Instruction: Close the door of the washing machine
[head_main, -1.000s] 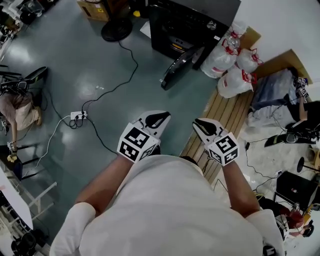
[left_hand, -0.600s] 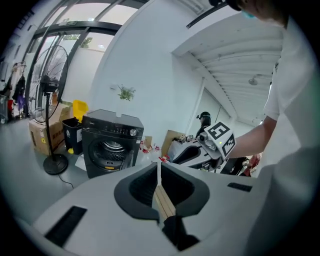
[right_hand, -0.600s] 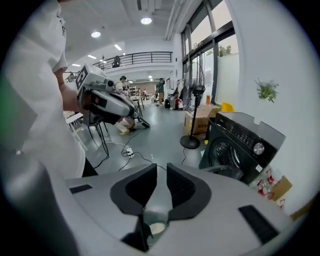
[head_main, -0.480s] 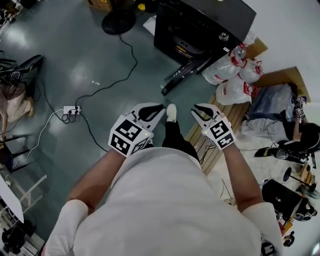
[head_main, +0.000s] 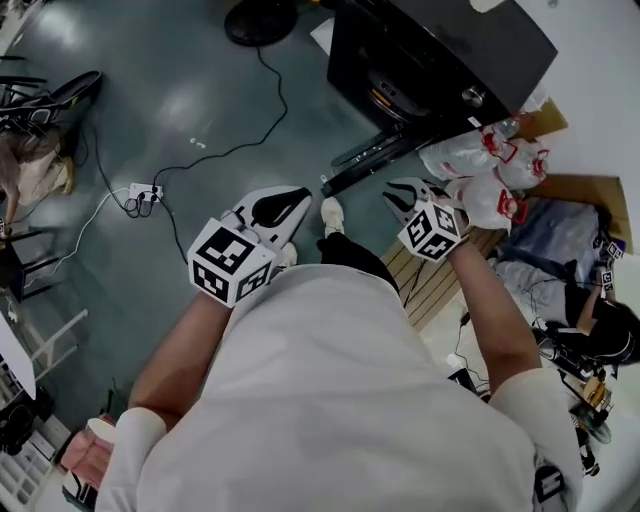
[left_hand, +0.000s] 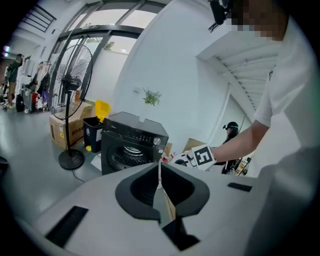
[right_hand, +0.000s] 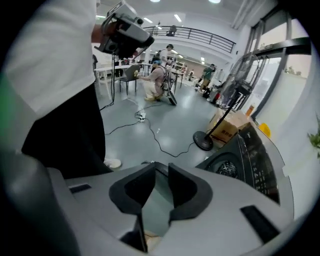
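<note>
The black washing machine (head_main: 440, 60) stands at the top right of the head view, its round door (head_main: 375, 160) swung open and seen edge-on below it. My right gripper (head_main: 400, 195) hangs just beside the door's lower edge, tilted steeply down; its jaws are opening and hold nothing. My left gripper (head_main: 290, 200) is further left over the floor, jaws shut and empty. The left gripper view shows the washing machine (left_hand: 132, 145) ahead with its drum exposed, and the right gripper's marker cube (left_hand: 200, 156) beside it. In the right gripper view the washing machine (right_hand: 245, 160) is at the right.
White filled bags (head_main: 480, 160) lie right of the machine by a wooden pallet (head_main: 430, 290). A fan base (head_main: 262, 20), a cable and a power strip (head_main: 140, 195) are on the floor at left. A person (head_main: 610, 330) sits at far right.
Both grippers have come closer to the washing machine. The right gripper has rolled, dropped towards the open door and widened its jaws. The left gripper moved along beside it.
</note>
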